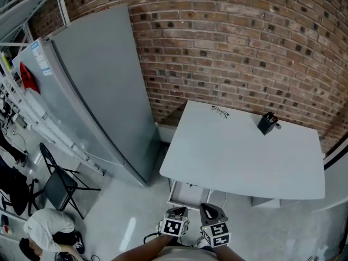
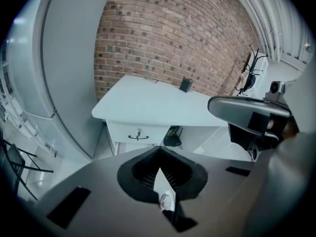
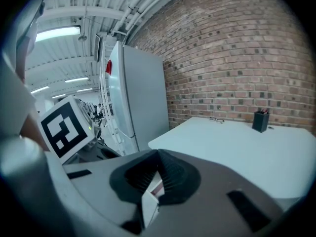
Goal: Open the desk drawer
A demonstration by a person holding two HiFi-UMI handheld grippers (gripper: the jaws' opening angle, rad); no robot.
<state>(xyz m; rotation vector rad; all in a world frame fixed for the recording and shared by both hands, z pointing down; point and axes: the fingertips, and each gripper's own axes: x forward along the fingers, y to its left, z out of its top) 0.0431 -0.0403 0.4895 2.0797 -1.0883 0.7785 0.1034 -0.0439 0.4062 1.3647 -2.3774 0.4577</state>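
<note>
Facing the desk (image 2: pixel 148 105), I see the drawer (image 2: pixel 123 131) with its crosswise handle (image 2: pixel 138 137) straight ahead of my closed, empty left hand-held gripper (image 2: pixel 159 156); the right hand-held gripper (image 3: pixel 157 168) is closed too.

White desk drawer (image 2: pixel 138 132), shut, under the left front edge of the white desk (image 2: pixel 148 105), dark curved handle (image 2: pixel 138 138) centred.
</note>
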